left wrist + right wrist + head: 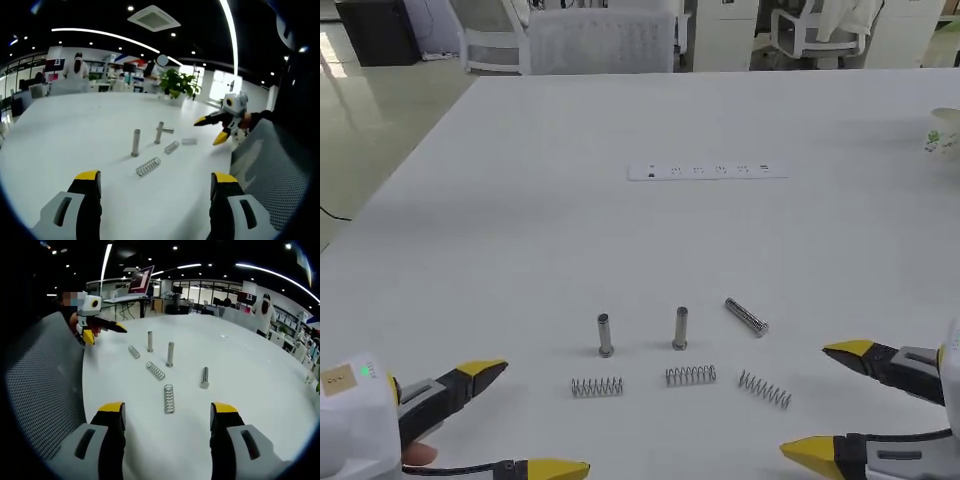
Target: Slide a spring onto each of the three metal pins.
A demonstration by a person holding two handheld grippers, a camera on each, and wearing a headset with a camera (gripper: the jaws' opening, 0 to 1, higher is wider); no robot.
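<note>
Head view: the white worktop (520, 220) has the three metal pins in a row near the front. The left pin (605, 335) and middle pin (681, 328) stand upright, while the right pin (746, 316) lies flat on its side. Each has a spring lying loose just in front of it: left spring (597, 387), middle spring (691, 375), right spring (765, 389). All three pins are still bare. The left claw (525, 420) and right claw (825, 400) hover at the bottom corners, both spread wide and gripping nothing. A power strip (708, 171) lies further back.

Left gripper view: its own jaws gape apart, with the left spring nearest. The right claw pokes in from the right, also released.

Right gripper view: jaws are wide here too. The right spring lies just ahead between them, with the right pin off to its right.
</note>
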